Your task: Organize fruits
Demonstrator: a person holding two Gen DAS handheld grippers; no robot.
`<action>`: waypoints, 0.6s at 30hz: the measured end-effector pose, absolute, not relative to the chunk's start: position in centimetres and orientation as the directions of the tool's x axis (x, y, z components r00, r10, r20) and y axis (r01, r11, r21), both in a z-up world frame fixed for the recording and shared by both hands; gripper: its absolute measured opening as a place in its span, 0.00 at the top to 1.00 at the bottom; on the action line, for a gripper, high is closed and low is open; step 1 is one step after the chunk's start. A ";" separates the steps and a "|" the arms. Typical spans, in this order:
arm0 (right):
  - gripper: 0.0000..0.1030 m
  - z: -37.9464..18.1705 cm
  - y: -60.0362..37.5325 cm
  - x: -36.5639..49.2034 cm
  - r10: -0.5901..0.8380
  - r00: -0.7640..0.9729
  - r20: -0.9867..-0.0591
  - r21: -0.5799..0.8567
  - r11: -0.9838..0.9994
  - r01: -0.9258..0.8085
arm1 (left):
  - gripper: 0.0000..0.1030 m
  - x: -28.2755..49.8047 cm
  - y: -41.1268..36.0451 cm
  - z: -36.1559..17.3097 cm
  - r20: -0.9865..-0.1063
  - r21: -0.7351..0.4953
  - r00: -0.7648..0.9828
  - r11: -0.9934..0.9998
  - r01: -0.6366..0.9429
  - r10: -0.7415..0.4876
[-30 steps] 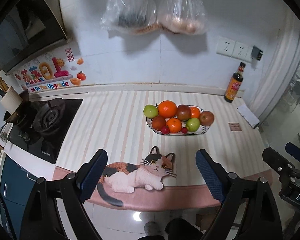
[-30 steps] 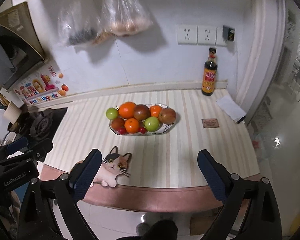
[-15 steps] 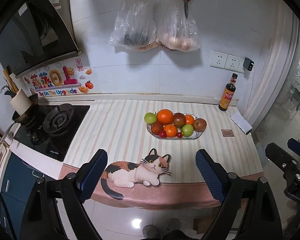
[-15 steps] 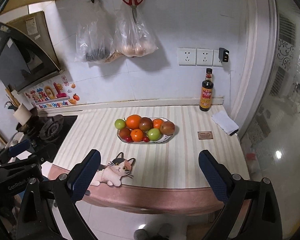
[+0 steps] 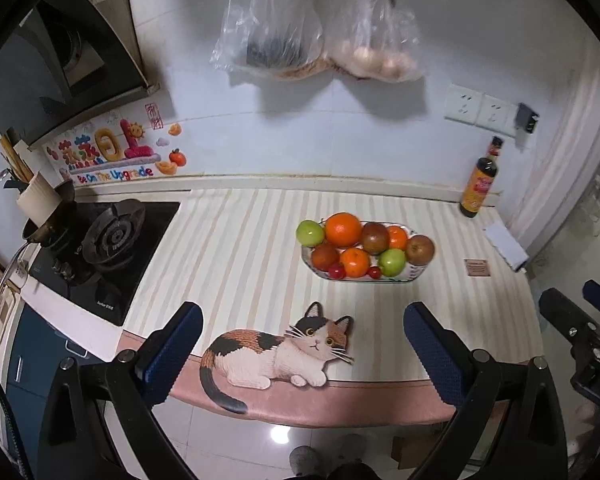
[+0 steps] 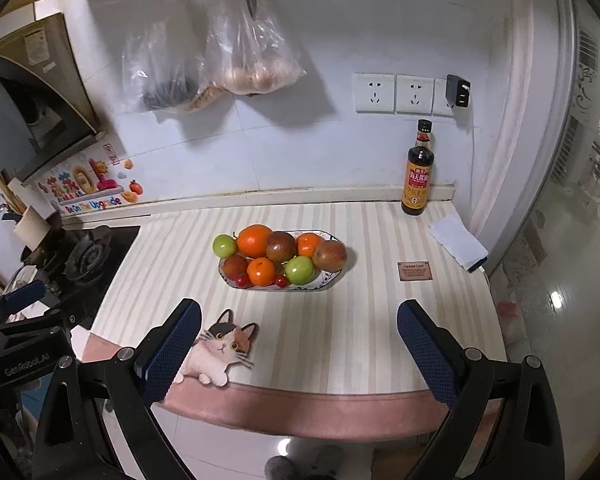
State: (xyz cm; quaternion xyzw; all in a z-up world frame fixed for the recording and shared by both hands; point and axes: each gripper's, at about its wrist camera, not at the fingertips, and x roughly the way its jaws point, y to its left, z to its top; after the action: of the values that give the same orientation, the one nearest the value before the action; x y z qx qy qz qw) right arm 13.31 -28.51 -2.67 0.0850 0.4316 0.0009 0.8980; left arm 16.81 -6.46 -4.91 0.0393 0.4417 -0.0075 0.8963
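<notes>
An oval dish stands mid-counter, piled with fruit: a large orange, green apples, reddish apples, small oranges and small red fruits. My left gripper is open and empty, hanging over the counter's front edge, well short of the dish. My right gripper is open and empty, also at the front edge. A cat-shaped mat lies at the front edge.
A gas stove sits at the left with a pan. A sauce bottle, a white folded cloth and a small brown card are at the right. Plastic bags hang on the wall.
Both grippers have moved closer to the counter again after pulling back; the dish looks larger than half a second ago. Both stay open. The fruit has not moved.
</notes>
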 end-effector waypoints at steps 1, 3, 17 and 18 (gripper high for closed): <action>0.03 -3.1 -28.5 14.1 0.072 0.619 -0.782 0.150 0.986 0.074 | 0.00 17.4 -6.4 -5.3 -0.798 0.061 0.603 0.997 0.047 0.021; 0.03 -4.0 -28.7 15.3 0.083 0.605 -0.792 0.162 0.984 0.076 | 0.00 18.3 -6.4 -5.8 -0.801 0.074 0.597 0.997 0.037 0.037; 0.02 -7.6 -28.3 19.9 0.101 0.539 -0.836 0.171 0.982 0.081 | 0.00 22.0 -6.3 -9.0 -0.842 0.074 0.537 0.997 0.026 0.048; 0.03 -7.6 -28.2 20.0 0.101 0.538 -0.837 0.171 0.982 0.081 | 0.00 22.0 -6.2 -9.0 -0.842 0.073 0.537 0.997 0.026 0.047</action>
State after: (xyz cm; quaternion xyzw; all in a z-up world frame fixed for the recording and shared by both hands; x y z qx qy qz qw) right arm 19.95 -28.24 -7.61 0.0950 0.4804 0.0058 0.8719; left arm 21.96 -6.25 -8.97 0.0384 0.4811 0.0060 0.8758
